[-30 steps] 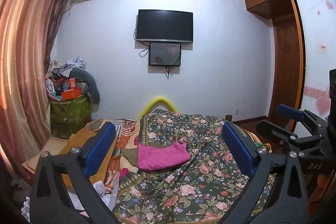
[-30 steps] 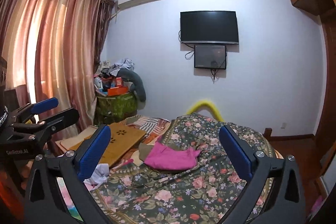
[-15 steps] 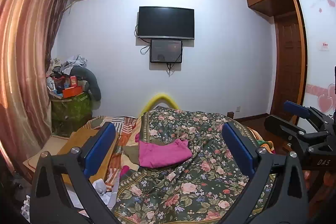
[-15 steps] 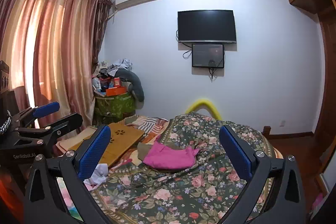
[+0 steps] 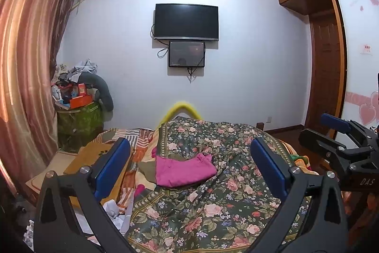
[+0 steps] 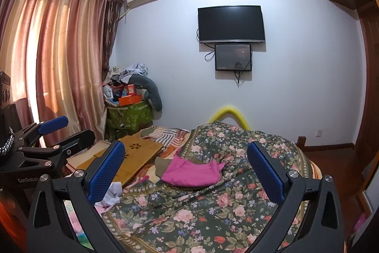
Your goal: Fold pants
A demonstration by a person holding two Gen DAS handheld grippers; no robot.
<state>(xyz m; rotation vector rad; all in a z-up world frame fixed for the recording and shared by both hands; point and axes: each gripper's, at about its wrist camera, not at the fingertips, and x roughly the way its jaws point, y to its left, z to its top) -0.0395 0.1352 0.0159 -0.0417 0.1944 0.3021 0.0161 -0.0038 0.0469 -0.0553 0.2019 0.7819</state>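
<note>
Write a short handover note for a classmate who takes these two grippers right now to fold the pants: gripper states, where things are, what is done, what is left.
Left gripper: open, empty, held above the bed.
Right gripper: open, empty, alongside it.
Pink pants: lying in a compact, roughly rectangular bundle on the floral bedspread, ahead of both grippers, touched by neither.
Done: they look at least partly folded; I cannot tell if that is final.
Left: check the folds, and grasp and finish folding if needed.

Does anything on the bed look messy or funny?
Yes. The pink pants lie in a rumpled heap on the flowered bedspread, not flat. White crumpled paper sits at the bed's left edge. Both grippers, left and right, are open and hold nothing.
</note>
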